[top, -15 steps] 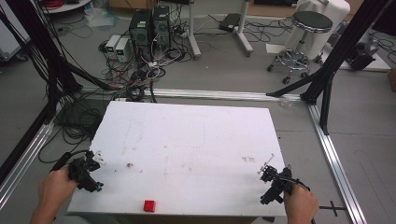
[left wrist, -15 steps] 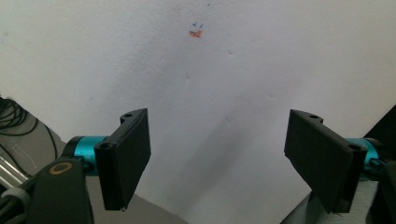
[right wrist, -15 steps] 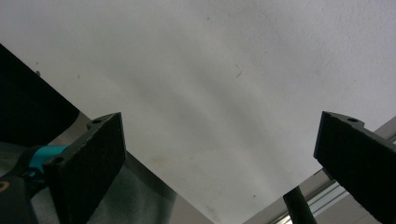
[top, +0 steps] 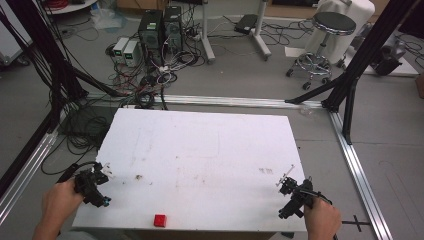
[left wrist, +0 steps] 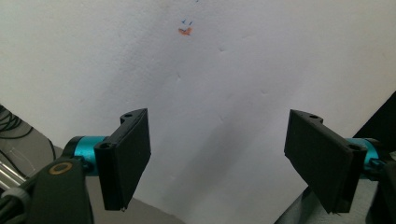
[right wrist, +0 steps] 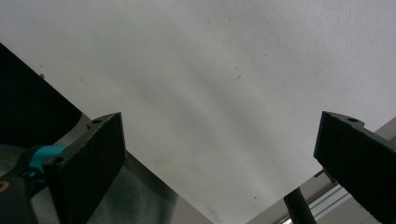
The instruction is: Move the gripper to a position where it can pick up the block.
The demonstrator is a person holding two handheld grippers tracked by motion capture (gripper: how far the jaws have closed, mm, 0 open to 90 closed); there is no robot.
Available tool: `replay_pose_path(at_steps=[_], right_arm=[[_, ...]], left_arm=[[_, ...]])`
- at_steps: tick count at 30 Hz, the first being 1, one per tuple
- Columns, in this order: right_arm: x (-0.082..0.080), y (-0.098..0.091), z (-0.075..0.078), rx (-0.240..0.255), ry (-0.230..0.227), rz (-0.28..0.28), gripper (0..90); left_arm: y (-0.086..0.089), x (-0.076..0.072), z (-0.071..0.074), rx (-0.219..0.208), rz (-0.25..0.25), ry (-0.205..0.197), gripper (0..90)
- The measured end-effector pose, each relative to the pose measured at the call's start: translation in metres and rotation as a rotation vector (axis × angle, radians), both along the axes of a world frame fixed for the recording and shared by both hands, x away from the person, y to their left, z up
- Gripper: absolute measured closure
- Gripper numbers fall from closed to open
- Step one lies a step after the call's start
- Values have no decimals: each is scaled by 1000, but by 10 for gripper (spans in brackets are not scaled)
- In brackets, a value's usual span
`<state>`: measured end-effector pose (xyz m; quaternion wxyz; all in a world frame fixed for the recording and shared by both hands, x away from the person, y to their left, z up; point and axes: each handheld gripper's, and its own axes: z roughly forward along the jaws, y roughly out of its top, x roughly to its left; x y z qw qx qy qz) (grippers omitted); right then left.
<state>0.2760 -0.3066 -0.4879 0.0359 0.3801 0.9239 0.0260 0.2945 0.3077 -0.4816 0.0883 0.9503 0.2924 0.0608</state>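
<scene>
No text, label, brand or number can be read anywhere: the small blue and orange marks (left wrist: pixel 186 27) on the white table (top: pixel 210 145) in the left gripper view are too blurred to make out as writing.

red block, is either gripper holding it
No: the red block sits alone near the table's front edge, apart from the left gripper and the right gripper, both with jaws spread.

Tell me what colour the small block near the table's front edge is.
Red; the small block shows best in the high view.
</scene>
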Motion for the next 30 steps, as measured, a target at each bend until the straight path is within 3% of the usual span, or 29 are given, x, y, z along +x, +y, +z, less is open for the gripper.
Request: replay_pose_path(at_steps=[6, 19, 23, 24, 30], right_arm=[[-1, 0, -1, 3, 1, 1, 15], [-4, -7, 4, 34, -18, -16, 15], [-4, -6, 5, 42, -20, -17, 15], [-4, -6, 5, 41, -21, -17, 15], [-5, -6, 7, 52, -32, -22, 15]], left_arm=[[-5, -1, 0, 9, -23, 12, 230], [-7, -5, 10, -2, -72, -12, 230], [-6, -9, 15, -37, -87, -31, 230], [-7, -11, 15, -64, -62, -37, 230], [-12, -15, 21, -96, -98, -44, 230]])
